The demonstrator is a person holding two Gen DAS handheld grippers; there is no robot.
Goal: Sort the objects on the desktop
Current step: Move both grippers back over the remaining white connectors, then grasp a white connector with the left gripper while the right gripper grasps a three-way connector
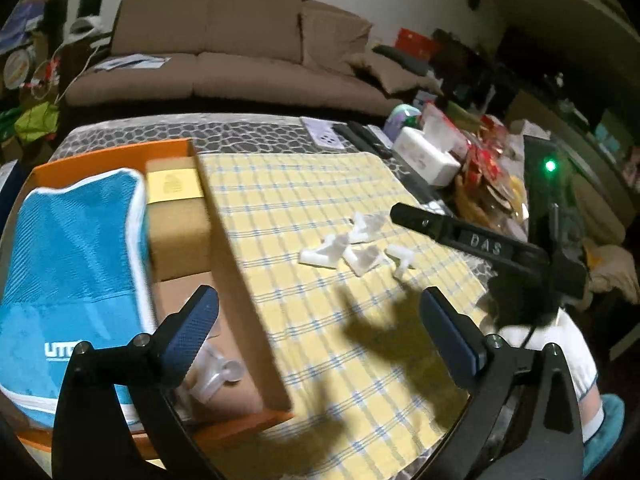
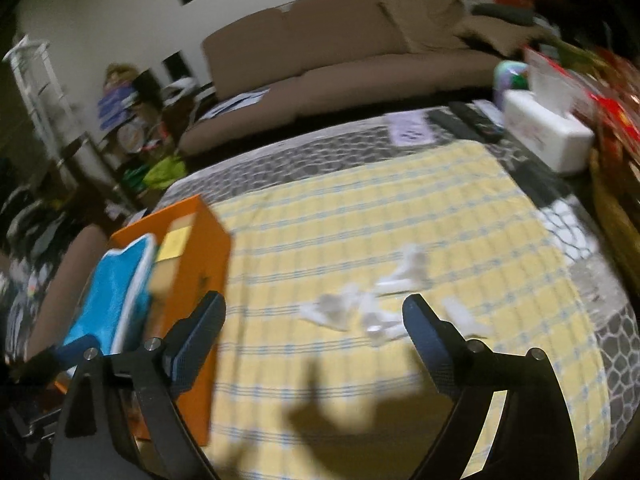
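Several small white plastic parts [image 1: 354, 248] lie in a cluster on the yellow checked cloth [image 1: 320, 320]; they also show, blurred, in the right wrist view [image 2: 360, 308]. An orange box [image 1: 248, 300] at the left holds a blue pouch [image 1: 72, 272], a yellow card [image 1: 172, 186] and a clear plastic part [image 1: 218, 376]. My left gripper [image 1: 320, 328] is open and empty, straddling the box's right wall. My right gripper [image 2: 316, 328] is open and empty, above the cloth just short of the white parts; its finger [image 1: 440, 224] shows in the left wrist view beside the parts.
A white tissue box [image 2: 548, 136], remote controls [image 2: 468, 120] and snack packets [image 1: 488, 176] line the table's far right. A brown sofa [image 1: 248, 48] stands behind the table. The orange box [image 2: 192, 280] stands left of my right gripper.
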